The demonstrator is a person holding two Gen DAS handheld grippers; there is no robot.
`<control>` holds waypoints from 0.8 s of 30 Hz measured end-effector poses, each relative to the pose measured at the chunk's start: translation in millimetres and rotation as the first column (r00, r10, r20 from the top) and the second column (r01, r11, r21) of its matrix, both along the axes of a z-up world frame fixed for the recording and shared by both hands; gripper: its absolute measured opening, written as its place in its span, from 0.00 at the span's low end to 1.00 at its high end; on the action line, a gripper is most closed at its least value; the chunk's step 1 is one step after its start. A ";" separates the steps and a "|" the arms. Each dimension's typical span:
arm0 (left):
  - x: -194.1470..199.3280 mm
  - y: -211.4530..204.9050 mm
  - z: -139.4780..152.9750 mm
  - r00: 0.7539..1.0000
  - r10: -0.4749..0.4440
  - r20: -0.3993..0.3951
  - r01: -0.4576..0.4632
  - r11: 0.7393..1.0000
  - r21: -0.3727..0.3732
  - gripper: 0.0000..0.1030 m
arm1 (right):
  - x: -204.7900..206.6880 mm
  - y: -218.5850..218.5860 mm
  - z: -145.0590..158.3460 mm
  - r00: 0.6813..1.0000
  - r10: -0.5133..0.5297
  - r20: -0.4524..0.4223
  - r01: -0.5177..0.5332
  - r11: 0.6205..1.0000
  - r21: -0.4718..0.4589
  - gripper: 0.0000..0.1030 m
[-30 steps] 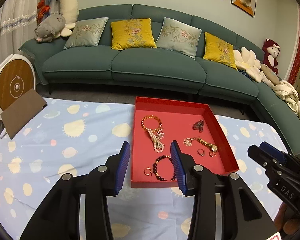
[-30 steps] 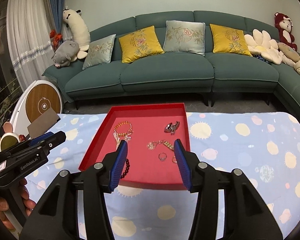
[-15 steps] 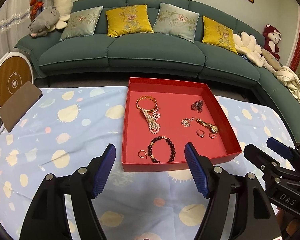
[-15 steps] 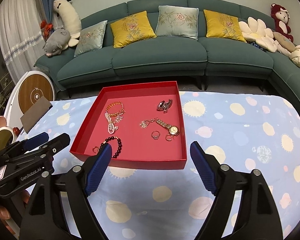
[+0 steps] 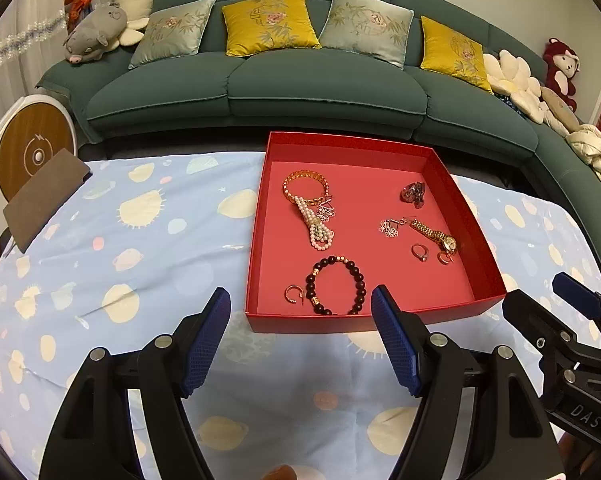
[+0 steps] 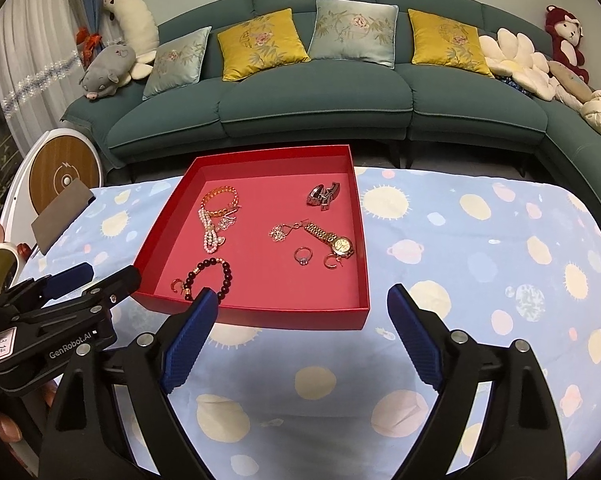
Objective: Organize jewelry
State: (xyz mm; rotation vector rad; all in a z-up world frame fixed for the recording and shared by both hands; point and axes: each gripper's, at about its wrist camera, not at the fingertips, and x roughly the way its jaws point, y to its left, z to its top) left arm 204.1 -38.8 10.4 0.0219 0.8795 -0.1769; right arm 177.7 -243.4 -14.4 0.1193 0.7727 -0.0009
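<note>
All the jewelry lies loose in the red tray point(image 5: 452, 176), which sits toward the far edge of the surface point(image 5: 140, 248) on its spotted blue cloth. Near the tray's front wall lie a dark bead bracelet point(image 5: 336, 284) and a small hoop earring point(image 5: 293, 294); toward its far left corner a gold bracelet point(image 5: 304, 188) overlaps a pearl strand point(image 5: 316, 228); by the right wall are a gold watch point(image 6: 332, 240), a ring point(image 6: 303, 256), a second hoop point(image 6: 332, 261) and a flower-shaped pendant point(image 6: 280, 233), with a dark clip-like piece point(image 6: 323, 195) near the far right corner. The left gripper point(image 5: 300, 336) and the right gripper point(image 6: 296, 340) both hover in front of the tray's front edge, fingers spread wide and holding nothing. No piece lies outside the tray, and nothing else to sort into is in view, so the scene fits either pieces waiting to be sorted or pieces already gathered in (one moment cannot tell which). Any pick here would call for a low, narrow pinch, since the rings and hoops lie flat and the chains tangle easily.
</note>
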 end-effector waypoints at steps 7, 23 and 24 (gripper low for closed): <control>-0.9 -3.9 -2.9 1.000 0.003 0.004 -0.003 0.999 0.049 0.68 | 1.0 9.0 -3.5 1.000 0.020 -0.008 -0.020 1.000 -0.014 0.82; -7.1 -6.8 -1.0 0.999 0.007 0.047 -0.010 0.997 0.078 0.68 | 0.8 15.8 -5.2 0.999 0.037 -0.009 -0.038 0.999 -0.027 0.82; -6.9 -6.6 -0.6 0.999 0.008 0.047 -0.012 0.997 0.077 0.68 | 0.6 15.9 -5.2 0.999 0.037 -0.008 -0.038 0.999 -0.027 0.82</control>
